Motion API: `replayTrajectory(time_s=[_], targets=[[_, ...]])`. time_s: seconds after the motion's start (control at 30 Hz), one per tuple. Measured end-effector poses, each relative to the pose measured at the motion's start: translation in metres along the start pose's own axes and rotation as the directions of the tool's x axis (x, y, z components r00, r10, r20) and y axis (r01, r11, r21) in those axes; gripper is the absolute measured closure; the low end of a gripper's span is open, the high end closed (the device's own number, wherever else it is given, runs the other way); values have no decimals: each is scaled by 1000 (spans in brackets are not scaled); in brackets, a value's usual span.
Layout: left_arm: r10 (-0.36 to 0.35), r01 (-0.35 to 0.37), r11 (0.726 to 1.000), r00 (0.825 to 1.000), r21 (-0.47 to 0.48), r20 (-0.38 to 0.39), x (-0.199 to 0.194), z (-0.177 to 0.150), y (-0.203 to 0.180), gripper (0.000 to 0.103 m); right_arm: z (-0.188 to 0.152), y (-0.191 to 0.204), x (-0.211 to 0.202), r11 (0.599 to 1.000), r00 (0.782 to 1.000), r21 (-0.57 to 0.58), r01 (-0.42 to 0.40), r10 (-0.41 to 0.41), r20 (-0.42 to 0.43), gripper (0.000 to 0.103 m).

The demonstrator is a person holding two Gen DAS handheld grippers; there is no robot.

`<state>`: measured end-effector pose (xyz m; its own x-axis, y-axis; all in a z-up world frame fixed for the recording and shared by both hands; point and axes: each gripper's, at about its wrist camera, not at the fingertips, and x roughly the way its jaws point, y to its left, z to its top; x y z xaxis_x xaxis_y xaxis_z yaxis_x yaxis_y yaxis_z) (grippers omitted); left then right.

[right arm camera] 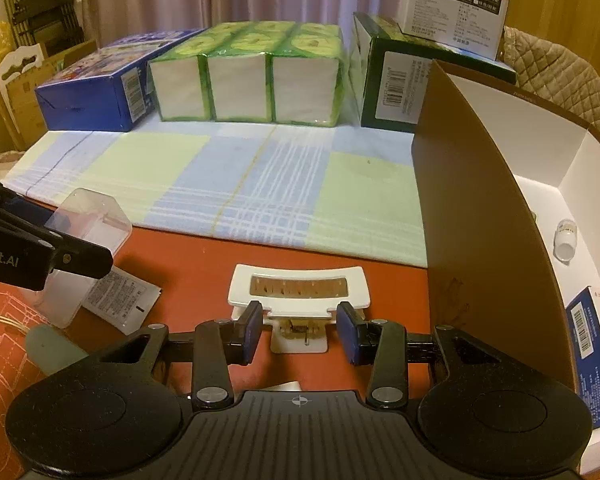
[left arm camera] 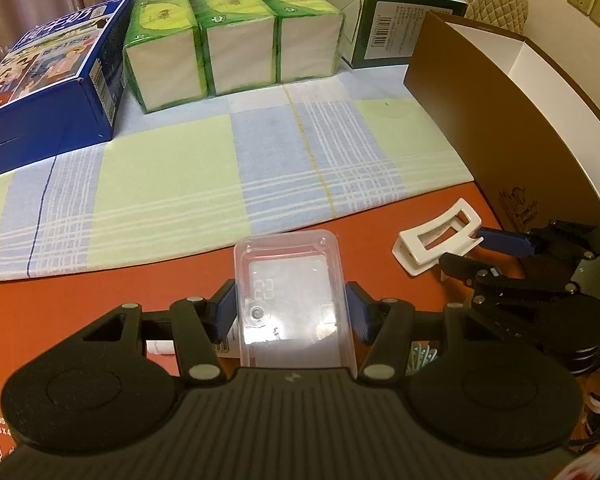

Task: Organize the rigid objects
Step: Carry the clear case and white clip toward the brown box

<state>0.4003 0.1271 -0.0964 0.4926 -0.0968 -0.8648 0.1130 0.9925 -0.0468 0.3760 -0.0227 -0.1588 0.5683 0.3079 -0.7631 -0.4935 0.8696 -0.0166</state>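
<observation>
My left gripper [left arm camera: 290, 312] is shut on a clear plastic box [left arm camera: 292, 292], its blue pads pressing both sides, just above the red surface. The box also shows in the right wrist view [right arm camera: 88, 236]. A white hair clip [right arm camera: 298, 296] lies on the red surface. My right gripper [right arm camera: 298, 332] is open, its blue pads either side of the clip's handle with gaps on both sides. In the left wrist view the clip [left arm camera: 436, 240] lies right of the box, with the right gripper [left arm camera: 484, 252] at it.
A brown open box [right arm camera: 480, 216] with white inside stands at right, holding a small white bottle [right arm camera: 566, 240] and a blue-white carton [right arm camera: 596, 352]. A checked cloth [right arm camera: 240, 192] lies beyond. Blue box [left arm camera: 48, 76], green tissue packs [left arm camera: 228, 36] and dark green box [left arm camera: 396, 24] line the back.
</observation>
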Motion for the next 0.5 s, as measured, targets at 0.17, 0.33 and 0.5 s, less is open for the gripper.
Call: replayTrajectory(time_s=[0.17, 0.33, 0.5], targets=[[-1, 1, 1000, 1000, 0, 0, 0, 0, -2, 50, -4, -5, 3, 999, 1000, 42, -3, 3, -10, 73], [1, -1, 1000, 1000, 0, 1, 0, 0, -3, 50, -2, -8, 2, 999, 1000, 50, -7, 7, -10, 74], [3, -3, 1000, 1000, 3, 5, -2, -1, -4, 50, 0, -4, 4, 1000, 1000, 6, 21, -21, -15, 74]])
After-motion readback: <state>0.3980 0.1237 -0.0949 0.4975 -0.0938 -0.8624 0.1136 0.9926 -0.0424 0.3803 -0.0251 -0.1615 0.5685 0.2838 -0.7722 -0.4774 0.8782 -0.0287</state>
